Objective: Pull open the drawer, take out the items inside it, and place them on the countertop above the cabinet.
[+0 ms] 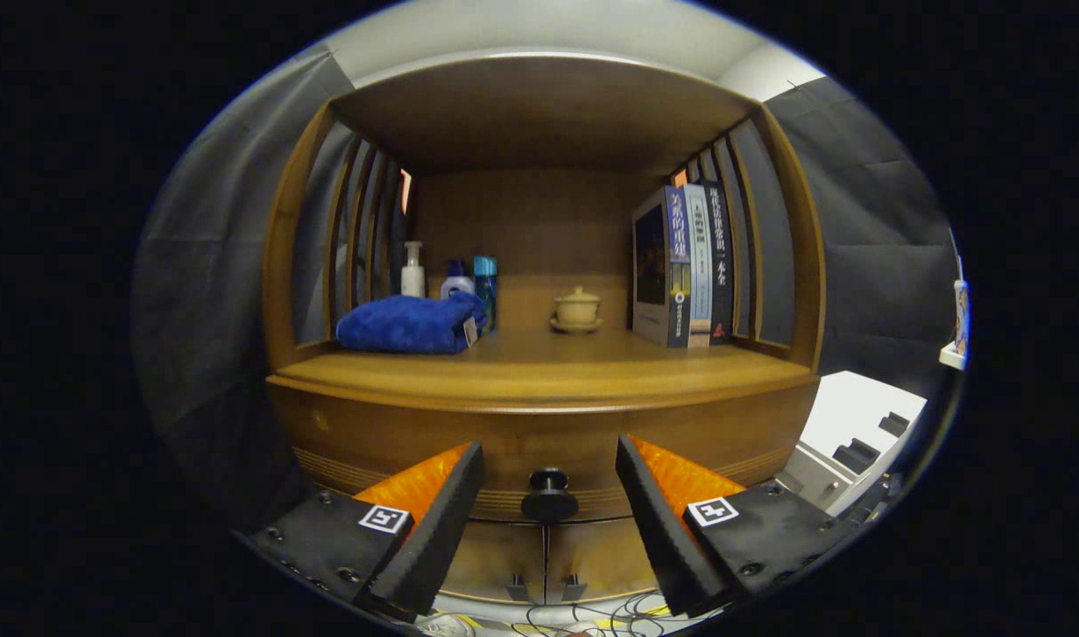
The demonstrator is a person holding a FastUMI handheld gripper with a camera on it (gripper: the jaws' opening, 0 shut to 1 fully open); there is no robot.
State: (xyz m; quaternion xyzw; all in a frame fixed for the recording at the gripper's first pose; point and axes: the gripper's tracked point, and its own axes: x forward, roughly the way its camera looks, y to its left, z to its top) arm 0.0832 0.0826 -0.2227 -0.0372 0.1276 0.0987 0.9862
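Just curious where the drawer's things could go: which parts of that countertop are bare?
The front strip of the countertop is bare, also between the blue towel and the teacup. Bottles crowd one back corner, books the opposite side. The gripper is open around the drawer knob.

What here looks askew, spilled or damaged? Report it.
Nothing stands out. The towel, bottles, lidded cup and books sit tidy on the countertop; the open gripper brackets the closed drawer's knob.
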